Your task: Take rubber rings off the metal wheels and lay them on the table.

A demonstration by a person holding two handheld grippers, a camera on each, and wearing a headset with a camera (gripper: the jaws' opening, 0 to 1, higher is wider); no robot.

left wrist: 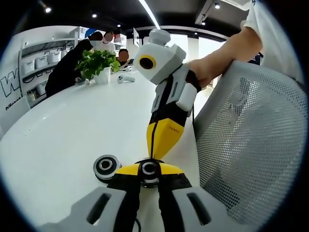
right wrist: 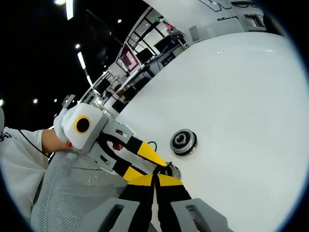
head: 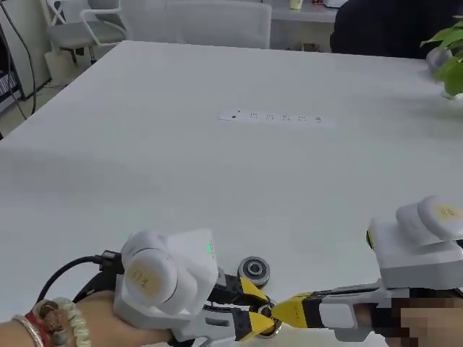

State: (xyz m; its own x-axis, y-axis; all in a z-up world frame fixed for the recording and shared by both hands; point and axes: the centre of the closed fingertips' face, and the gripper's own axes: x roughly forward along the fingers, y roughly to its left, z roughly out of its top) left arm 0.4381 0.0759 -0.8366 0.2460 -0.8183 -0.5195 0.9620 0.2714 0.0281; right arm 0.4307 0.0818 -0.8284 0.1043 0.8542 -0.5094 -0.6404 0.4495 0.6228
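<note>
The held wheel [left wrist: 149, 172] between the left gripper [left wrist: 149, 169] tips and the loose wheel [left wrist: 106, 166] beside them have shiny metal hubs and dull black rubber rings [left wrist: 96, 166]. The left gripper and the right gripper [right wrist: 155, 178] are smooth white plastic with matt yellow tips. The table [left wrist: 53, 135] is smooth and faintly glossy.

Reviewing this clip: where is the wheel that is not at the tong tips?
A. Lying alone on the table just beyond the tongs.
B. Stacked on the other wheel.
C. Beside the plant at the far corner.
A: the free wheel lies flat on the table, apart from the left tongs and right tongs, which meet at the other wheel.
</note>
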